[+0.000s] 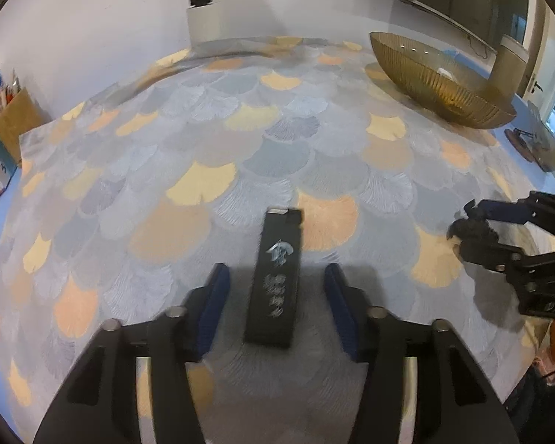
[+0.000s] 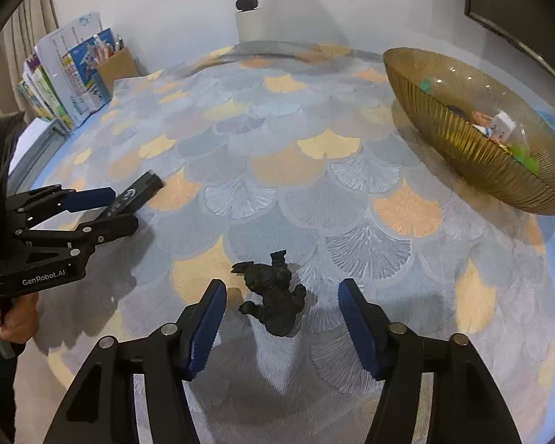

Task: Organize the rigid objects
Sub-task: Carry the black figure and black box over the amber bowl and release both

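Observation:
A flat black rectangular box (image 1: 276, 277) with silver markings lies on the patterned tablecloth between the open jaws of my left gripper (image 1: 276, 288); nothing is gripped. The box also shows in the right wrist view (image 2: 135, 194), with the left gripper (image 2: 116, 205) around it. A small black animal figurine (image 2: 273, 296) lies on the cloth between the open jaws of my right gripper (image 2: 281, 309), untouched. In the left wrist view the right gripper (image 1: 458, 227) sits at the right edge around the dark figurine (image 1: 471, 231).
A ribbed amber glass bowl (image 2: 462, 137) holding several small colourful items stands at the back right; it also shows in the left wrist view (image 1: 436, 85). Books and a cardboard pen holder (image 2: 116, 64) stand at the back left. A white wall lies behind the table.

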Available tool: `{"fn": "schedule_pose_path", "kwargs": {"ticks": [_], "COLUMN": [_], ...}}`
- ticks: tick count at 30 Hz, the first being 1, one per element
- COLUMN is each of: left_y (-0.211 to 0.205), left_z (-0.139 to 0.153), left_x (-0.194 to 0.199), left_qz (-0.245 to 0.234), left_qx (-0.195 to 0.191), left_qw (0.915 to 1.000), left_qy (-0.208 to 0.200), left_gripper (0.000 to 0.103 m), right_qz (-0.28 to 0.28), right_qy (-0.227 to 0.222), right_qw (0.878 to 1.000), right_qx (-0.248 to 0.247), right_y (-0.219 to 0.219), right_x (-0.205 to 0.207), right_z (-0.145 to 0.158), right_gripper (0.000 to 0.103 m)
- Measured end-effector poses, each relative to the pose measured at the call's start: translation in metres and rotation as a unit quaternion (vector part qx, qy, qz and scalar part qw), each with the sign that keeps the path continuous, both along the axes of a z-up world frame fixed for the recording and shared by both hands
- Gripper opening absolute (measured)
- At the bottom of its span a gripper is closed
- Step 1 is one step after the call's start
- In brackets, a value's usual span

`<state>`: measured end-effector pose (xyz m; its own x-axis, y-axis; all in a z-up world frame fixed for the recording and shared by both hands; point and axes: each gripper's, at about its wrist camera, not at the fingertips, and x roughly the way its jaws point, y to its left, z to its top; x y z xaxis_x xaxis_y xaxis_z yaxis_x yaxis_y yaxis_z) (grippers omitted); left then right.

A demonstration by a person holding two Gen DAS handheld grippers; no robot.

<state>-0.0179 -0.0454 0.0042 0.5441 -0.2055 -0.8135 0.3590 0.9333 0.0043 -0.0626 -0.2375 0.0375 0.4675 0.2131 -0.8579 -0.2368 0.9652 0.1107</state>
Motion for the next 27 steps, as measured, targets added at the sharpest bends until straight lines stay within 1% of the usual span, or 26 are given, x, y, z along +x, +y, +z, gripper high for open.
{"fn": "schedule_pose_path", "kwargs": {"ticks": [1, 2, 3, 4, 5, 7, 8, 9, 10, 12, 13, 14, 16, 17, 18, 19, 21, 24, 26, 27], "left_y": [-0.004, -0.008, -0.014, -0.018, -0.022, -0.029, -0.031, -0.033, -0.037, -0.046, -0.053, -0.061, -0.077, -0.086, -0.098, -0.114, -0.137, -0.165, -0.188, -0.195], "left_z": [0.001, 0.002, 0.003, 0.004, 0.005, 0.018, 0.027, 0.040, 0.056, 0.084, 0.101, 0.117, 0.140, 0.148, 0.156, 0.164, 0.168, 0.160, 0.147, 0.143], "left_x": [0.000, -0.002, -0.004, -0.005, -0.007, -0.010, -0.011, -0.011, -0.011, -0.009, -0.005, 0.001, 0.013, 0.019, 0.028, 0.039, 0.057, 0.081, 0.100, 0.101], "left_qz": [-0.002, -0.007, -0.012, -0.014, -0.017, -0.022, -0.026, -0.031, -0.034, -0.041, -0.049, -0.058, -0.072, -0.076, -0.081, -0.089, -0.097, -0.104, -0.112, -0.114], "left_qx": [0.003, 0.004, 0.010, 0.014, 0.017, 0.013, 0.006, -0.002, -0.009, -0.020, -0.030, -0.040, -0.054, -0.058, -0.063, -0.067, -0.070, -0.085, -0.092, -0.092], "left_qw": [1.0000, 1.0000, 0.9999, 0.9998, 0.9997, 0.9995, 0.9992, 0.9987, 0.9977, 0.9954, 0.9936, 0.9915, 0.9884, 0.9873, 0.9862, 0.9848, 0.9839, 0.9851, 0.9857, 0.9859], "left_qy": [-0.001, -0.001, -0.001, -0.003, -0.006, -0.019, -0.028, -0.040, -0.057, -0.084, -0.097, -0.109, -0.122, -0.127, -0.130, -0.133, -0.132, -0.107, -0.085, -0.081], "left_gripper": [0.022, 0.021, 0.021, 0.021, 0.021, 0.021, 0.021, 0.021, 0.021, 0.021, 0.021, 0.021, 0.021, 0.021, 0.021, 0.021, 0.021, 0.021, 0.021, 0.021], "right_qz": [-0.001, 0.005, 0.008, 0.012, 0.019, 0.026, 0.025, 0.022, 0.018, -0.001, -0.018, -0.032, -0.069, -0.097, -0.112, -0.139, -0.170, -0.205, -0.215, -0.218], "right_qy": [-0.007, -0.015, -0.023, -0.025, -0.021, -0.012, -0.014, -0.020, -0.034, -0.075, -0.105, -0.123, -0.157, -0.171, -0.173, -0.172, -0.161, -0.134, -0.117, -0.108], "right_qw": [1.000, 0.999, 0.999, 0.999, 0.999, 1.000, 0.999, 0.999, 0.999, 0.996, 0.993, 0.991, 0.985, 0.980, 0.978, 0.975, 0.972, 0.969, 0.969, 0.969], "right_qx": [-0.013, -0.032, -0.045, -0.046, -0.030, 0.003, 0.019, 0.024, 0.030, 0.041, 0.043, 0.040, 0.032, 0.026, 0.025, 0.025, 0.034, 0.044, 0.042, 0.044], "right_y": [0.004, 0.010, 0.014, 0.016, 0.018, 0.015, 0.010, 0.007, -0.001, -0.022, -0.039, -0.051, -0.081, -0.103, -0.115, -0.135, -0.162, -0.194, -0.204, -0.207], "right_x": [0.000, -0.002, -0.003, -0.004, -0.004, -0.006, -0.006, -0.007, -0.007, -0.009, -0.009, -0.009, -0.006, -0.001, 0.003, 0.011, 0.024, 0.048, 0.060, 0.066], "right_z": [0.000, 0.000, 0.001, 0.001, 0.002, 0.007, 0.016, 0.024, 0.037, 0.072, 0.095, 0.110, 0.135, 0.147, 0.151, 0.156, 0.158, 0.147, 0.134, 0.126], "right_gripper": [0.041, 0.033, 0.033, 0.033, 0.033, 0.033, 0.033, 0.033, 0.033, 0.033, 0.033, 0.033, 0.033, 0.033, 0.033, 0.033, 0.033, 0.033, 0.033, 0.033]}}
